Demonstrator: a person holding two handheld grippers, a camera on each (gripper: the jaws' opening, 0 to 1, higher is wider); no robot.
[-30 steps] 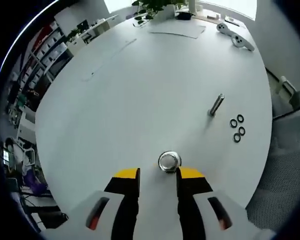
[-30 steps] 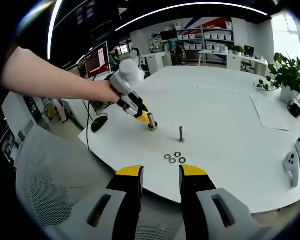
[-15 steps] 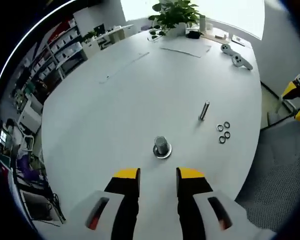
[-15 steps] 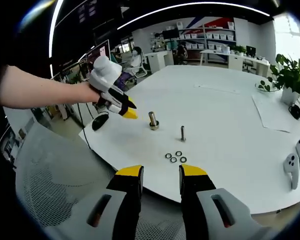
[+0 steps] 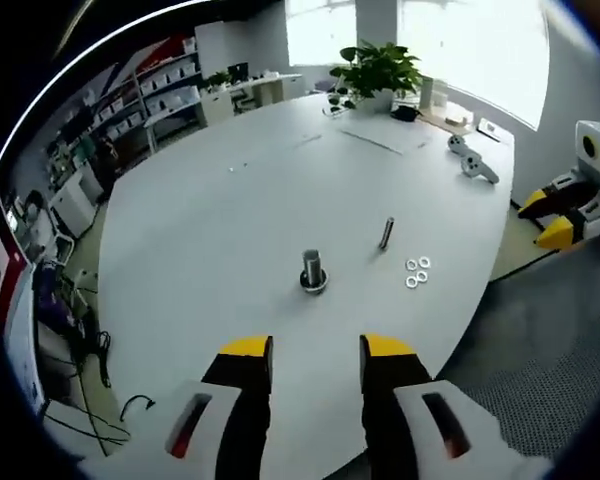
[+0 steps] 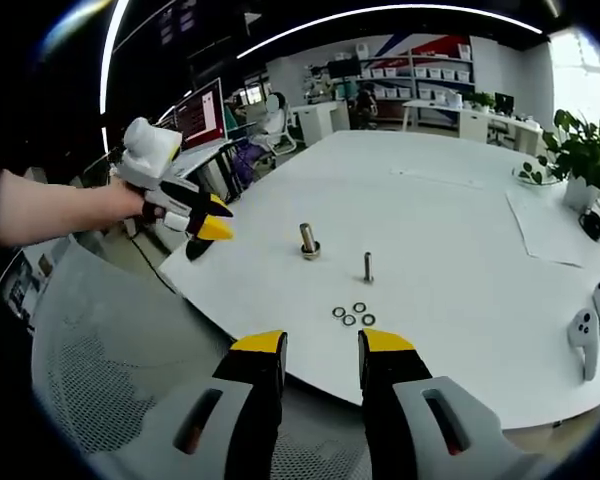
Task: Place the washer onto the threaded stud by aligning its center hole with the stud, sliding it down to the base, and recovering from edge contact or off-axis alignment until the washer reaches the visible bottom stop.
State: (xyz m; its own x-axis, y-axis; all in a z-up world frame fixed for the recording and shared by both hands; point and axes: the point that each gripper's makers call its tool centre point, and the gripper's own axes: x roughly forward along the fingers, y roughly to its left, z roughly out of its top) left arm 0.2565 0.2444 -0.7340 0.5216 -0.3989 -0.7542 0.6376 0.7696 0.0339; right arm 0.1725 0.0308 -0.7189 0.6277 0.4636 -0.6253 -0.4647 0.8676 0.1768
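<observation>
Washer work looks barely begun: 3 loose washers (image 6: 351, 315) lie just ahead of the right gripper (image 6: 321, 345), beside the thin stud (image 6: 367, 266) and thicker stud (image 5: 312, 271), while the left gripper (image 5: 315, 350) hangs back, both with jaws apart and empty.

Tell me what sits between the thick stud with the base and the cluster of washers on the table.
In the right gripper view, a thinner upright bolt stands between the thick stud and the washers; otherwise bare white table.
</observation>
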